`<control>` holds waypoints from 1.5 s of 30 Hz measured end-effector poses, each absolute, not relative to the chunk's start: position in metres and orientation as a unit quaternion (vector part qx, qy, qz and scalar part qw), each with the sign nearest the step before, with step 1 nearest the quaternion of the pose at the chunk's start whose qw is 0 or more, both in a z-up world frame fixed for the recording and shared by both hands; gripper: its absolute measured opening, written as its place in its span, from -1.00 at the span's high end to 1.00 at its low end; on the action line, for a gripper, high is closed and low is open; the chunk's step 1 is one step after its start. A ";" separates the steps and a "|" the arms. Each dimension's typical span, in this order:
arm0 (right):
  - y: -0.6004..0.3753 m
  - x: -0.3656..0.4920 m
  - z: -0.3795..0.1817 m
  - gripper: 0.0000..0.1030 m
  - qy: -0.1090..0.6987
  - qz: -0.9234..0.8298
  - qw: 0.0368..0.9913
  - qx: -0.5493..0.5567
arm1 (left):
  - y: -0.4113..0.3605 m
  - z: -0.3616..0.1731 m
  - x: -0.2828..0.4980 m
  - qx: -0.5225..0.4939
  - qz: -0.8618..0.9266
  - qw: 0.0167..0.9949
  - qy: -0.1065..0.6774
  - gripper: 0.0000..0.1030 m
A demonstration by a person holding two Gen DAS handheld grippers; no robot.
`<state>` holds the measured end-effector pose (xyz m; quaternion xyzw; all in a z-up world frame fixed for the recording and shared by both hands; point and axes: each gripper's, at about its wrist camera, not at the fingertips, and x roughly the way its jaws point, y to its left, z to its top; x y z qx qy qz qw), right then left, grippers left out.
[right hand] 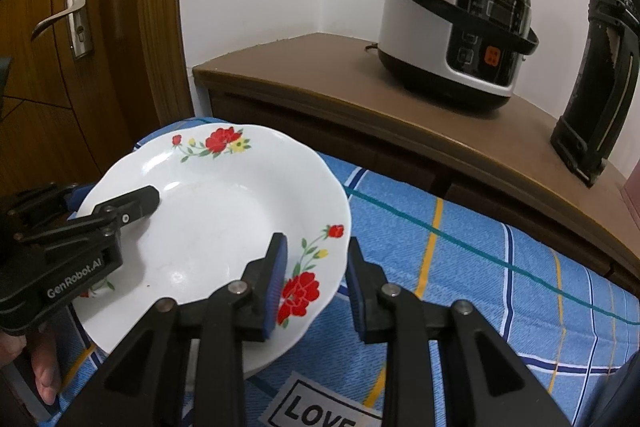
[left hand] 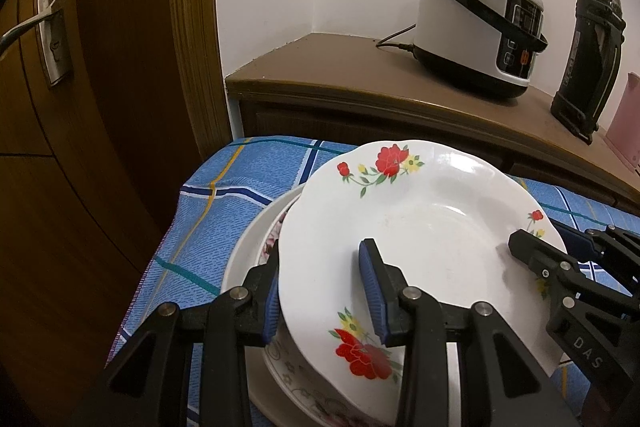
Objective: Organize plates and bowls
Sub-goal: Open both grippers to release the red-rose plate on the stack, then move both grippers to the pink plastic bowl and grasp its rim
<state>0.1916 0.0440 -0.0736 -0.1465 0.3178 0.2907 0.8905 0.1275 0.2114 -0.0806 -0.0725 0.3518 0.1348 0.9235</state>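
A white deep plate with red flowers sits tilted on top of a stack of dishes on the blue checked cloth. My left gripper straddles the plate's near-left rim, one finger under and one inside, with a gap at the pads. My right gripper straddles the plate's right rim the same way, fingers apart and not pressing. Each gripper shows in the other's view, the right one and the left one.
A brown cabinet behind the table holds a white rice cooker with its cord, a black flask and a pink item. A wooden door stands at left. A "LOVE" label lies on the cloth.
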 end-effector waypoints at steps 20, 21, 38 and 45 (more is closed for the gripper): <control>0.046 0.194 -0.075 0.42 0.319 0.293 0.889 -0.147 | 0.211 -0.080 0.126 -0.071 0.136 0.924 0.350 0.24; 0.046 0.194 -0.075 0.42 0.319 0.294 0.889 -0.147 | 0.211 -0.080 0.126 -0.070 0.137 0.924 0.349 0.24; 0.033 0.187 -0.070 0.18 0.299 0.279 0.903 -0.130 | 0.187 -0.050 0.100 0.005 0.155 0.959 0.239 -0.47; -0.009 0.144 -0.036 0.07 0.265 0.277 0.918 -0.101 | 0.189 -0.050 0.099 -0.010 0.163 0.958 0.234 -0.47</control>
